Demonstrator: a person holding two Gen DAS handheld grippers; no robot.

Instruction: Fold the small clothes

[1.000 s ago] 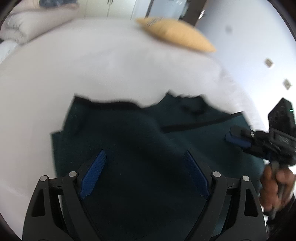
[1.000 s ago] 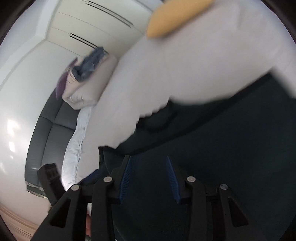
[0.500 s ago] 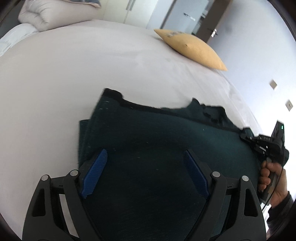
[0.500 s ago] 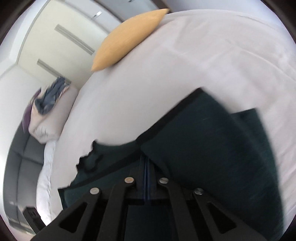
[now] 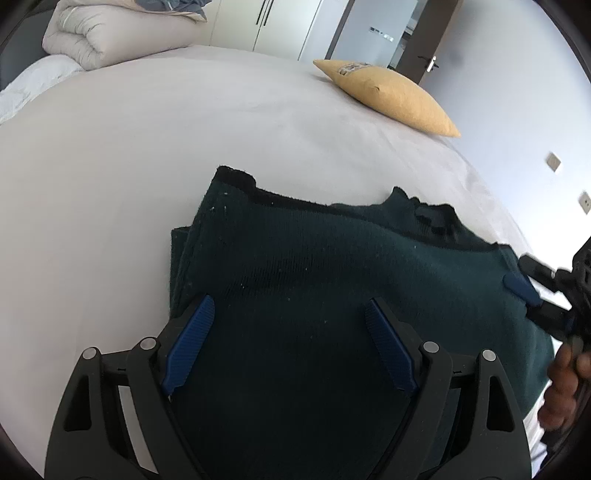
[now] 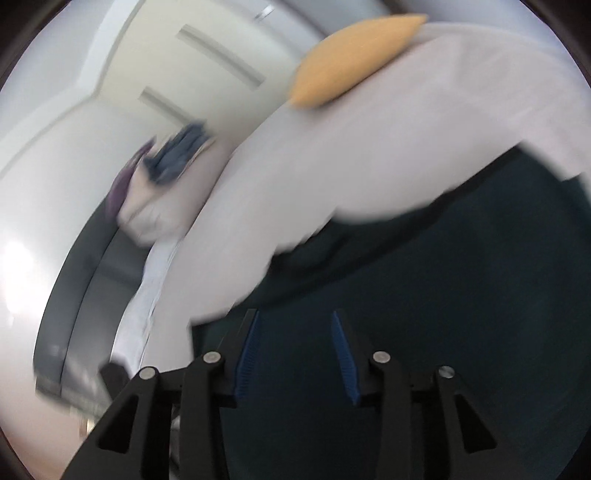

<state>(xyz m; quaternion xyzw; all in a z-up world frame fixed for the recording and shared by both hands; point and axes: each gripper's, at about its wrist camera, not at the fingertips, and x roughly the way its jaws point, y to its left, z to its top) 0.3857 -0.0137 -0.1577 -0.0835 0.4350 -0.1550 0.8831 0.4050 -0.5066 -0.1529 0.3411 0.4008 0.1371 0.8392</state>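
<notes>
While the dark green knitted garment (image 5: 332, 288) lies folded on the pale bed (image 5: 147, 166), it fills the lower middle of the left wrist view, its black-trimmed edge running from ten o'clock toward three o'clock. Over it hangs the left gripper (image 5: 291, 332), its blue fingers (image 5: 192, 339) spread wide with only the knit showing below them, nothing pinched. At three o'clock in that view the right gripper (image 5: 532, 284) reaches over the garment's right edge, a person's hand (image 5: 565, 384) wrapped round its handle at four o'clock. From the right wrist view, which is blurred, the right gripper (image 6: 295, 354) has its fingers (image 6: 247, 354) parted to a moderate gap, having just been opening; dark cloth lies under and between them, with no pressing that shows. A yellow cushion (image 5: 391, 96) sits at one o'clock on the bed, well apart from the garment, and a rolled duvet (image 5: 110, 33) lies at eleven o'clock
</notes>
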